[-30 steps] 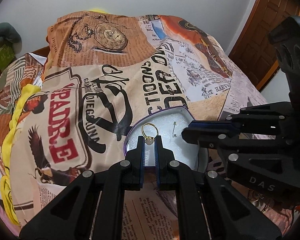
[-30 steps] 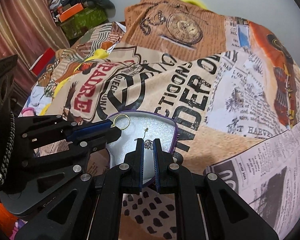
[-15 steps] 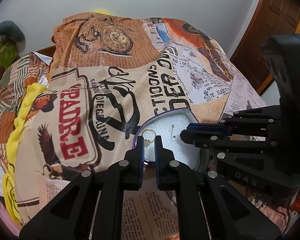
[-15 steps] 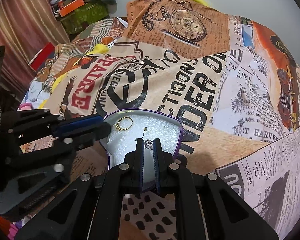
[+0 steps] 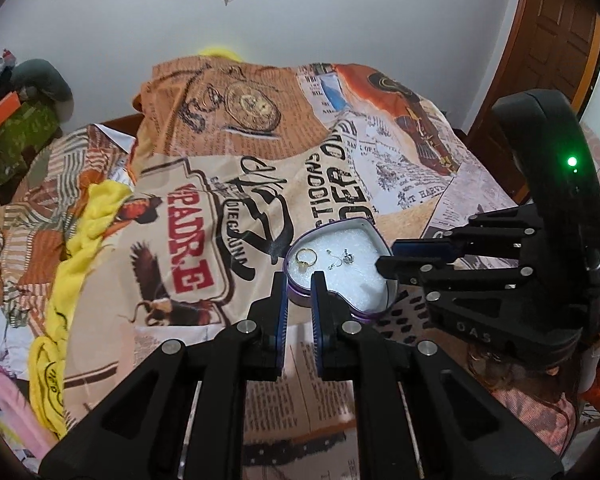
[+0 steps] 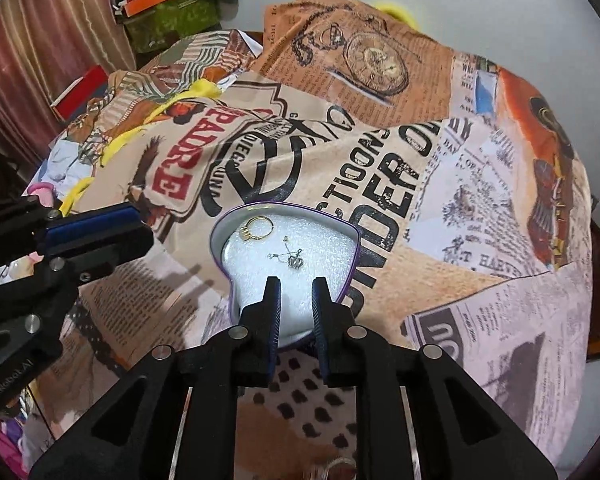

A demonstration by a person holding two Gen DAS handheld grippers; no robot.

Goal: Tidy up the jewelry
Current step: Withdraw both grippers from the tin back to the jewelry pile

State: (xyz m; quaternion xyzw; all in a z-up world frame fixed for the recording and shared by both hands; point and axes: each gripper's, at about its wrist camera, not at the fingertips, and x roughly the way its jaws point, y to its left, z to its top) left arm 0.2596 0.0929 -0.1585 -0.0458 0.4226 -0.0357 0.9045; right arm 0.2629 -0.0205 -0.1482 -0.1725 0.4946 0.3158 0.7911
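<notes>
A heart-shaped purple tin (image 5: 340, 222) (image 6: 288, 205) lined with white foam lies on the printed bedspread. In it rest a gold ring (image 5: 306, 258) (image 6: 256, 227) and a small silver crown earring (image 5: 346, 258) (image 6: 294, 261), both lying free. My left gripper (image 5: 298, 280) hovers over the tin's near left edge, short of the ring; its jaws are opening and nothing is between them. My right gripper (image 6: 296, 284) hangs over the tin's near edge, just short of the earring, its jaws also opening and empty. Each gripper shows in the other's view: the right gripper (image 5: 384, 261) and the left gripper (image 6: 140, 229).
The bedspread (image 5: 220, 184) carries newspaper and pocket-watch prints and bulges over a pillow at the back. A yellow cloth (image 5: 80, 240) trails down the left side. Boxes and clutter (image 6: 160, 4) stand at the back left, and a wooden door (image 5: 552, 40) at the right.
The left gripper let go of the ring and drew back and up; the ring now lies on the foam. The right gripper released the earring and backed off slightly. Both jaws have parted a little.
</notes>
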